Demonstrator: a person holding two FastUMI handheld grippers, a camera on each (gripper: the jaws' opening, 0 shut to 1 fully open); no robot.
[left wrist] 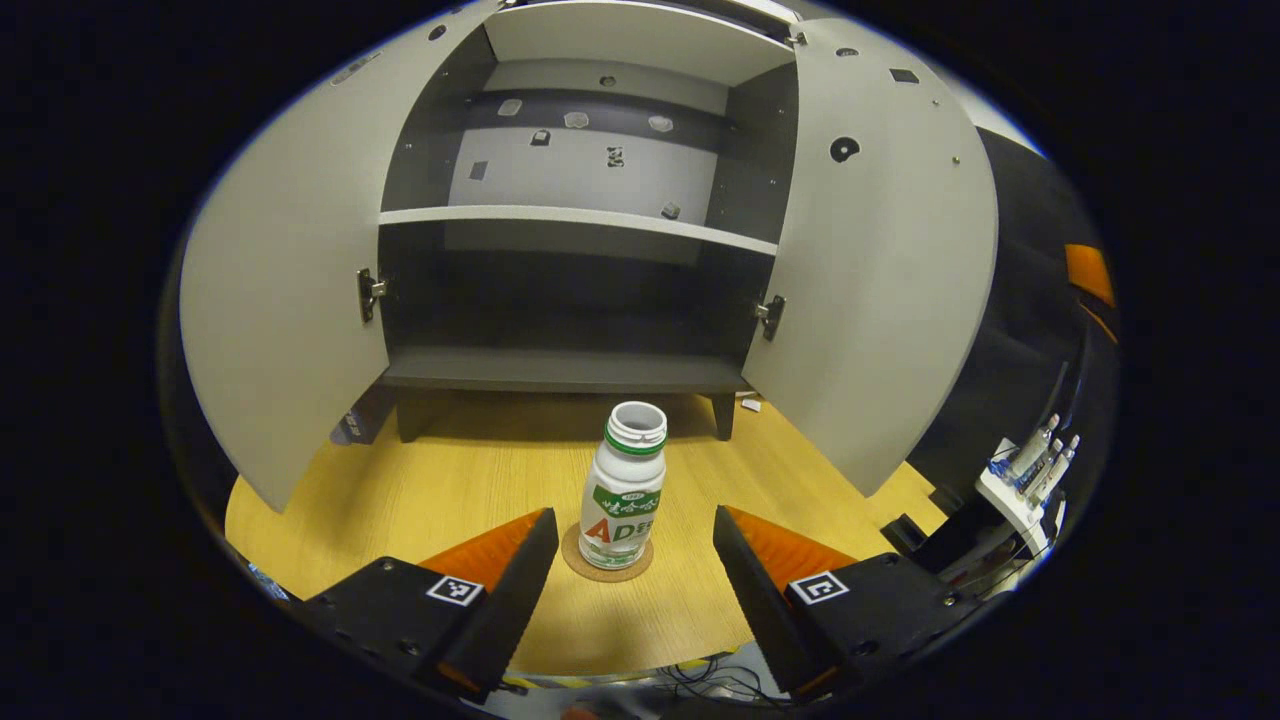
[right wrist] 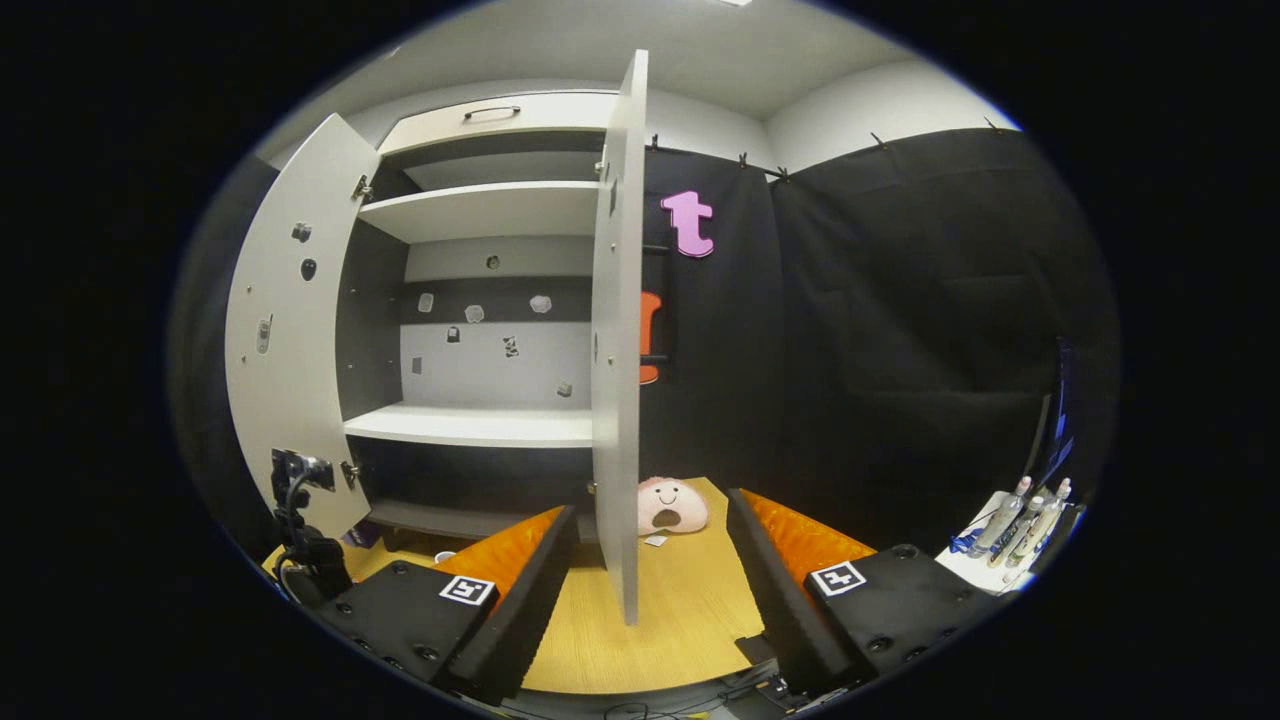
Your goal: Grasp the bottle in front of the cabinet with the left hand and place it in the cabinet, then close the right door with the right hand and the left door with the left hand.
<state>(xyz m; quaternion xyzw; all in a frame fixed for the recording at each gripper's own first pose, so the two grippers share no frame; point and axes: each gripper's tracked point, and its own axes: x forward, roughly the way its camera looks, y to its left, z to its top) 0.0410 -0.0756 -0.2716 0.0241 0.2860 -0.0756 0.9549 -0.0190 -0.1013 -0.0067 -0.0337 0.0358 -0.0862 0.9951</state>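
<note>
The bottle (left wrist: 623,487) stands upright on a round coaster (left wrist: 606,565) before the cabinet (left wrist: 570,370), between the spread fingers of the left gripper (left wrist: 635,555). Both doors hang open. The right gripper (right wrist: 650,560), fingers apart, faces the right door (right wrist: 618,340) edge-on at twelve o'clock; a pink plush toy (right wrist: 670,506) lies beyond.

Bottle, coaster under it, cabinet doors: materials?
Bottle: looks like opaque white plastic, slight sheen, printed label. Coaster: probably cork, matte brown and grainy. Cabinet doors: likely laminated board, flat matte light grey with metal hinges; core not visible.
</note>
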